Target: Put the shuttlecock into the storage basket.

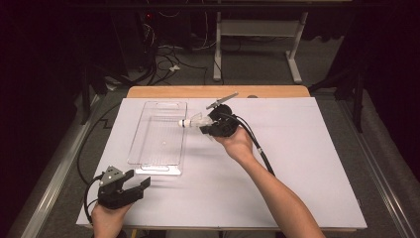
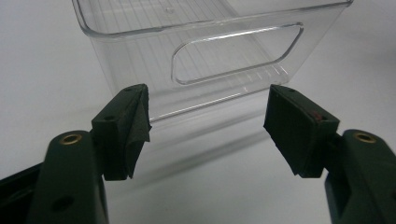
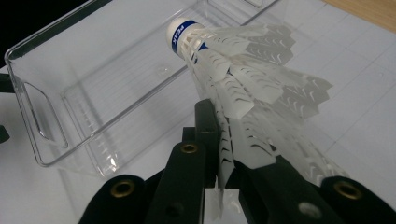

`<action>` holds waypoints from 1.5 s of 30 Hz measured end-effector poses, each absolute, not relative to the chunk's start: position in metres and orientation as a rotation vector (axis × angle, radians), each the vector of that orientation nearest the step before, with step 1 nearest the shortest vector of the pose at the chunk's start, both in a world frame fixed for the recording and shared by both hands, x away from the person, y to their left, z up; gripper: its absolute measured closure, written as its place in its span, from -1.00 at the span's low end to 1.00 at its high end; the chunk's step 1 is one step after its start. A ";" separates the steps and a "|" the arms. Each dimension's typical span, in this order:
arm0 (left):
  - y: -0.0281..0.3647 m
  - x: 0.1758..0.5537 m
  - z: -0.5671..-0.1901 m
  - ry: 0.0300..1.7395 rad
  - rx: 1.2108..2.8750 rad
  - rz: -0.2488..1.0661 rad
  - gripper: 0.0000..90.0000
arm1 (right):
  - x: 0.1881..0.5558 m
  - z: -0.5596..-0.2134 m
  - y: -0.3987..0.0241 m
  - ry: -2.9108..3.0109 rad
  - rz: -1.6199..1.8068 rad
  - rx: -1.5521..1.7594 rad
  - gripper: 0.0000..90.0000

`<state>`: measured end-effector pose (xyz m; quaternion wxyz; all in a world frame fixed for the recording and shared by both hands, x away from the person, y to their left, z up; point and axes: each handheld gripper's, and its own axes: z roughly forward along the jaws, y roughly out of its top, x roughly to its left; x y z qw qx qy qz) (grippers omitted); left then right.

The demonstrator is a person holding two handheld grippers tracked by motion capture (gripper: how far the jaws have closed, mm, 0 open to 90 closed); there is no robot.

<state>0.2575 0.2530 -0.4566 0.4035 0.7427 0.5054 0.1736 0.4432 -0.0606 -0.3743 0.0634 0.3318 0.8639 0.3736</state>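
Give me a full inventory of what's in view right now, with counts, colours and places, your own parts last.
shuttlecock: 1, white feathers, white cork with a blue band; clamped by its feathers in the right gripper, cork pointing at the bin's right rim
bin: 1, clear plastic, cut-out handles at the ends; left-centre of the sheet, nothing seen in it
sheet: 1, white; covers the table
table: 1, light wood; edge shows beyond the sheet
desk frame: 1, white; floor behind the table
cables: several, dark; floor behind the table
left gripper: 1, black; near left corner, jaws open, facing the bin's near end
right gripper: 1, black; right of the bin
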 end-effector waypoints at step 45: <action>0.249 0.257 -0.456 1.233 1.916 0.435 -0.29 | 0.468 -0.372 0.012 2.651 1.130 0.974 0.99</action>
